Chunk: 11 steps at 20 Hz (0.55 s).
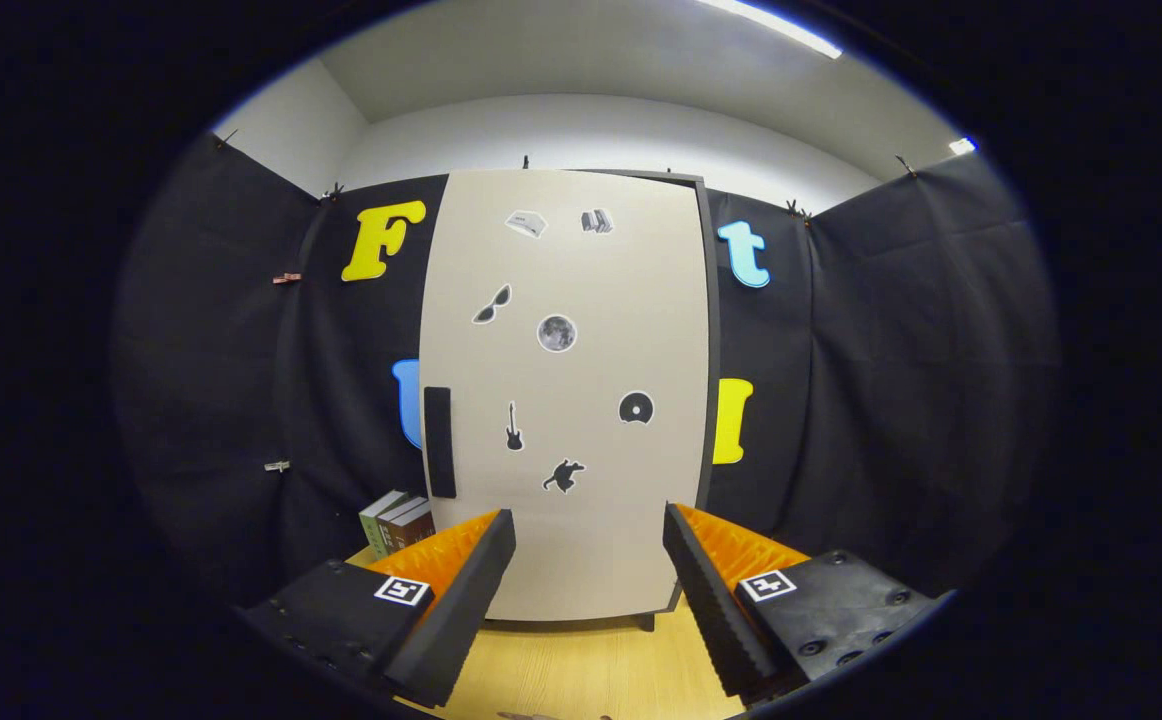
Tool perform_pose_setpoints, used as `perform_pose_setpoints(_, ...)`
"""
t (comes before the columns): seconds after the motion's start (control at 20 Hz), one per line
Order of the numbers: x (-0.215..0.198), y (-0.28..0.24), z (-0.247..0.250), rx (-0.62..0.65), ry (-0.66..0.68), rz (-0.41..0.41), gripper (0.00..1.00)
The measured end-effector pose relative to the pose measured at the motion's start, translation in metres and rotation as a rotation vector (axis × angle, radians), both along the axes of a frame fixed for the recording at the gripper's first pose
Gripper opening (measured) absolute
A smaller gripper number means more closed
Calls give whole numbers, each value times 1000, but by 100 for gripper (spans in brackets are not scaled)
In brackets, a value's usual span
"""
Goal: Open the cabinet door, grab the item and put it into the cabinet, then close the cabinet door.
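- The claw [589, 530] stands wide open, its two fingers [461, 590] spread well apart and holding nothing; only bare tabletop and the foot of the cabinet lie in the gap between them.
- It points level and straight at the cabinet front, with both fingers reaching forward evenly; each finger carries one small square marker [402, 590] on its top.
- Under the fingers runs one light wooden table [591, 670].
- Just ahead of the fingers stands one tall cabinet [566, 390], its pale door [581, 520] shut and facing the claw.
- The door has one dark upright handle [439, 442] near its left edge, about halfway up, beyond the left finger.
- Seven small stickers are dotted over the door: two near the top, a pair of sunglasses [492, 304], a round moon [557, 333], a disc [636, 407], a guitar [513, 428] and a dark animal shape [564, 475] lowest.
- Left of the cabinet's foot, beyond the left finger, a small stack of books [397, 522] lies on the table; three seem to show, though the finger hides part of them.
- Black cloth [891, 380] hangs behind and to both sides.
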<state>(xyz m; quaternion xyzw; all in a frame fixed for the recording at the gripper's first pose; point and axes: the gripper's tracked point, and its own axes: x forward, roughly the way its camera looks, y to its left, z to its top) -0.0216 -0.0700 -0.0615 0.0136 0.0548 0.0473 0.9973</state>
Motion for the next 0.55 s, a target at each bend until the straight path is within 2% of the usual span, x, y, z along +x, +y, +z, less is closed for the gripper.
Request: perform_pose_setpoints(0.55, -1, 4, -1, 7, 7, 1, 96)
